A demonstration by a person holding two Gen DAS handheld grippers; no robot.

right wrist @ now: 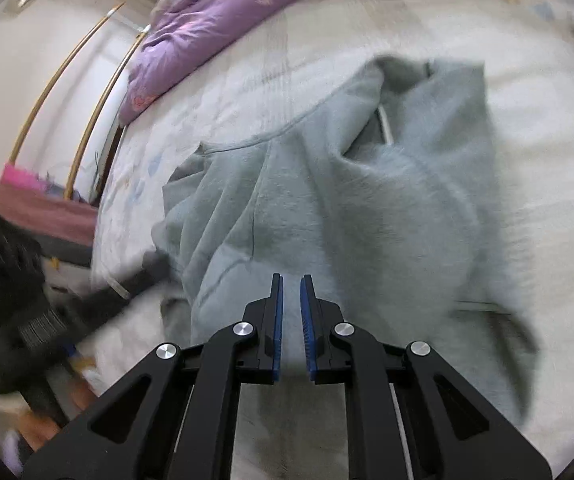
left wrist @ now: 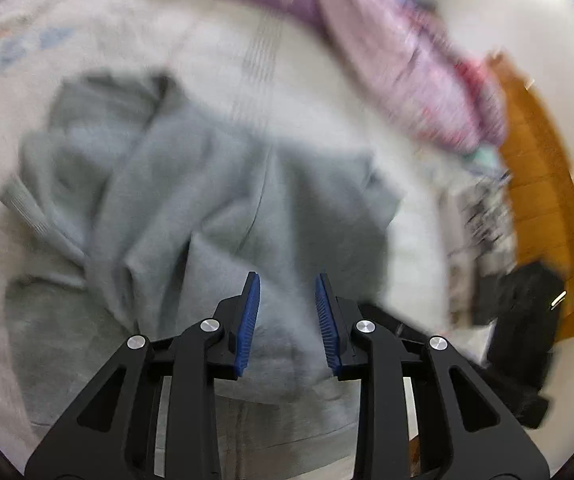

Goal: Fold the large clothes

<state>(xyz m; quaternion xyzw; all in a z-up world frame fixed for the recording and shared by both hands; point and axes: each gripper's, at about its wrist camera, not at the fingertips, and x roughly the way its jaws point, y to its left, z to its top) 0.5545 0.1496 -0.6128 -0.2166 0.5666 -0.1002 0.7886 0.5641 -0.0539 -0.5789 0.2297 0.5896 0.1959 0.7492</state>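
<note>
The grey sweatshirt point(left wrist: 191, 208) lay on the bed point(left wrist: 127, 40), near its front edge, bunched and creased rather than spread flat. In the right wrist view the same garment point(right wrist: 327, 208) showed its neck opening turned up and a sleeve or side panel crumpled toward the left. No clean fold line was visible, so the folding was judged barely begun: flattening, sleeves and body folds all remained.

The left gripper point(left wrist: 287, 292) hung over the cloth with its blue fingers point(left wrist: 249, 320) parted and nothing between them. The right gripper point(right wrist: 291, 292) stood with its fingers nearly together, a narrow gap showing, and no fabric pinched.

A purple quilt point(right wrist: 191, 32) and pink bedding point(left wrist: 407, 64) lay heaped at the far side of the bed.

No brand, label or legible writing was found; motion blur hid fine detail.
</note>
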